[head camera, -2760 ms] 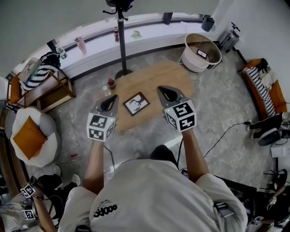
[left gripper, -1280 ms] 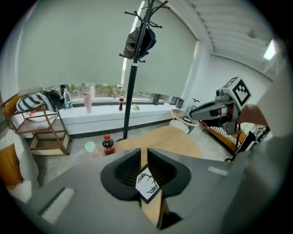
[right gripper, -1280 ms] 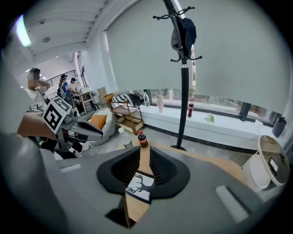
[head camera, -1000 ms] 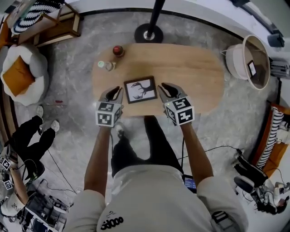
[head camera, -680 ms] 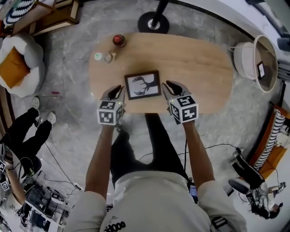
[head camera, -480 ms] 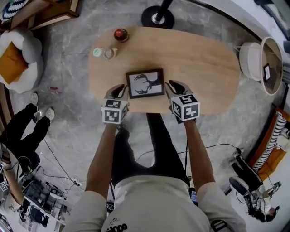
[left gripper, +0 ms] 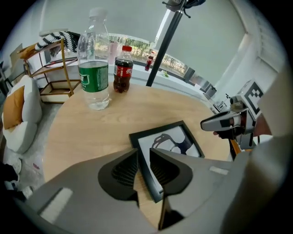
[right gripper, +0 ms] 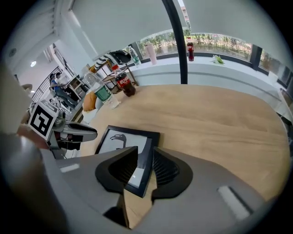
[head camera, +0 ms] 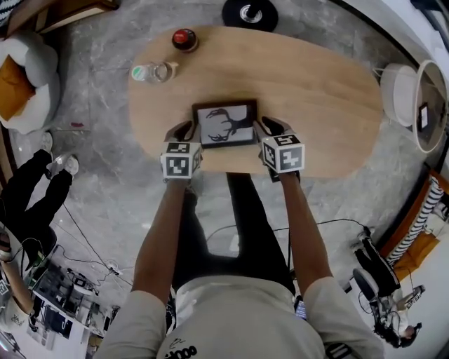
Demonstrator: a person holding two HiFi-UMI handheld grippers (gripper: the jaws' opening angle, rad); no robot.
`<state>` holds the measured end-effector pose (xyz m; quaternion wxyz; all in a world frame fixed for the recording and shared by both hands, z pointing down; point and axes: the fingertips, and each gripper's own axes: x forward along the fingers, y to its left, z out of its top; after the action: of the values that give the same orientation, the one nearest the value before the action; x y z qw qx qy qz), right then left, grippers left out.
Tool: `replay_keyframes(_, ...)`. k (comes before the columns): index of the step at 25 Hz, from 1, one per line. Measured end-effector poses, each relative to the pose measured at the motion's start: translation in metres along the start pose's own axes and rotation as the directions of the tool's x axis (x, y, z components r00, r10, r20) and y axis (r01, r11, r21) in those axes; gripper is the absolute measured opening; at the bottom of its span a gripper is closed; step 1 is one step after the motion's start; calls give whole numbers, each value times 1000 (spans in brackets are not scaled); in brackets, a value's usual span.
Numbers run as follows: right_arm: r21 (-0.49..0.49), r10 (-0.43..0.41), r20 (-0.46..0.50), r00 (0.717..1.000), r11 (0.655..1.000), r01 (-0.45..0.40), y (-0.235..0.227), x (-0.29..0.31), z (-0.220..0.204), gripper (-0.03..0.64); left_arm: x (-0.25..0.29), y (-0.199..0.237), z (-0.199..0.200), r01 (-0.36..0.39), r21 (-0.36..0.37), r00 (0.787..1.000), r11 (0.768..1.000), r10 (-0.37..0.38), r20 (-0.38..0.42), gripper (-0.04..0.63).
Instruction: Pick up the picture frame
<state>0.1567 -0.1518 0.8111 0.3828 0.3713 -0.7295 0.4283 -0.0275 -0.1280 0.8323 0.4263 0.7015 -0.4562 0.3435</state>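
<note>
**Picture frame** (head camera: 225, 124): black moulding, white print of an antlered head. It lies on the worktop (head camera: 316, 91) close to the near edge, between the two grippers.

**Left hand-held gripper** (head camera: 184, 131): at the frame's left side. In the left gripper view its jaws (left gripper: 143, 153) are drawn in on the frame's left moulding, one tip outside the frame (left gripper: 176, 137) and the other over the print, with the moulding filling the narrow gap.

**Right hand-held gripper** (head camera: 265, 126): at the frame's right side. In the right gripper view its jaws (right gripper: 145, 153) are closed the same way on the right moulding of the frame (right gripper: 121, 139).

**Worktop**: oval, light wood.

**Water bottle** (left gripper: 94, 68): clear, green label, upright near the far left edge, well apart from the frame.

**Cola bottle** (left gripper: 122, 71): small, red cap, upright just beyond the water bottle.

**Black pole** (left gripper: 167, 41): rises behind the worktop's far edge from a round base (head camera: 249, 14) on the floor.
</note>
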Motion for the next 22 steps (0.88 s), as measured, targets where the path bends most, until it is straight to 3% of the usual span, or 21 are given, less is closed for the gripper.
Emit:
replay_keyframes(6, 31, 0, -57, 998, 1000, 2, -3, 20, -24, 108, 19, 2, -21, 15, 11, 997, 1000, -14, -79, 118)
replay_keyframes(15, 14, 3, -105, 994, 1000, -1, -11, 39, -38, 114, 29, 3, -29, -11, 9, 996, 1000, 12, -87, 121)
replay_keyframes(18, -14, 7, -119, 993, 1000, -9, -9, 42, -36, 112, 30, 3, -28, -16, -29, 996, 999, 13, -83, 112)
replay_keyframes(22, -52, 3, -143, 990, 999, -11, -7, 44, -37, 101, 29, 5, -28, -32, -133, 998, 991, 24, -60, 104)
